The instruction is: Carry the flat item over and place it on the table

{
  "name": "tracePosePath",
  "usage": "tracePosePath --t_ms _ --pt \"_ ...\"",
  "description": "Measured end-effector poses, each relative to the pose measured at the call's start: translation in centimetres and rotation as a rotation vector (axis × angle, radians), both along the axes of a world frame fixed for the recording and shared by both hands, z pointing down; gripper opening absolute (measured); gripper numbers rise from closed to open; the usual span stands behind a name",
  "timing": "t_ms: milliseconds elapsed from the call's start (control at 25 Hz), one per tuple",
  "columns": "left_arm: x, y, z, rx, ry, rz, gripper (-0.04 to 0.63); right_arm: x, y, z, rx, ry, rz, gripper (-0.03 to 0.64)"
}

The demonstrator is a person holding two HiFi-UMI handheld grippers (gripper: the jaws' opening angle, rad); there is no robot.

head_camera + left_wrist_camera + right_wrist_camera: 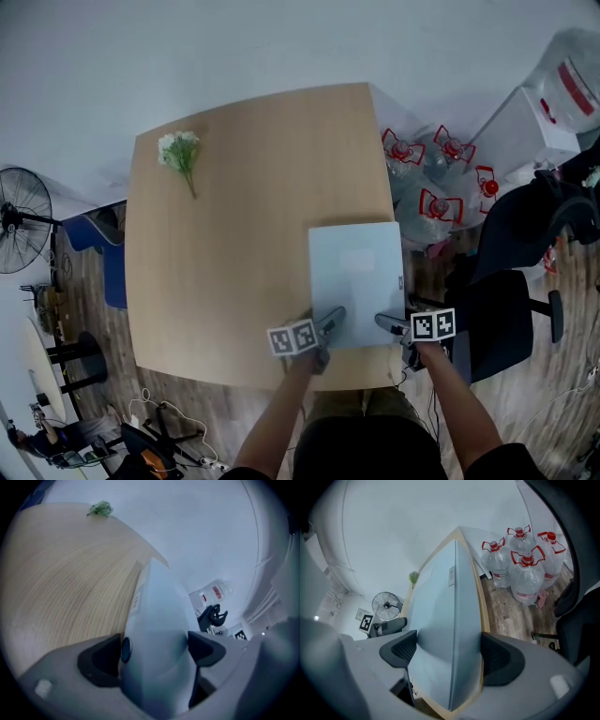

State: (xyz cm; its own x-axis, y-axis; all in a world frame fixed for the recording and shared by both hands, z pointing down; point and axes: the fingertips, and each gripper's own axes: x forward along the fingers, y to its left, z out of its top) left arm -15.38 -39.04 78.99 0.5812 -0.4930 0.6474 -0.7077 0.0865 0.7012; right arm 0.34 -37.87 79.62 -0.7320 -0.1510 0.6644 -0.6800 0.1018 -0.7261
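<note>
A flat pale blue-grey box (356,277) lies over the near right part of the wooden table (234,244); whether it rests on the top or hovers just above it I cannot tell. My left gripper (332,317) is on its near edge toward the left, and my right gripper (386,323) is at its near right corner. In the left gripper view the box (157,606) fills the gap between the jaws of the left gripper (154,645). In the right gripper view the box (445,616) likewise spans the right gripper (449,646), both pads against it.
A small bunch of white flowers (180,150) lies at the table's far left. Right of the table stand several water bottles (427,178), a water dispenser (548,103) and a black office chair (520,281). A fan (21,220) stands at the left.
</note>
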Motion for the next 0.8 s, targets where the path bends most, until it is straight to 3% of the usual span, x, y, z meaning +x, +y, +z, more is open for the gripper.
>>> tracePosePath --t_ms 240,800 --pt "-0.1 0.1 -0.2 -0.004 0.016 -0.021 0.439 0.1 -0.8 -0.7 0.054 0.033 -0.005 0.426" --pt "-0.8 0.5 -0.9 0.058 -0.011 -0.041 0.442 0.5 0.1 -1.2 0.067 0.012 0.011 0.433"
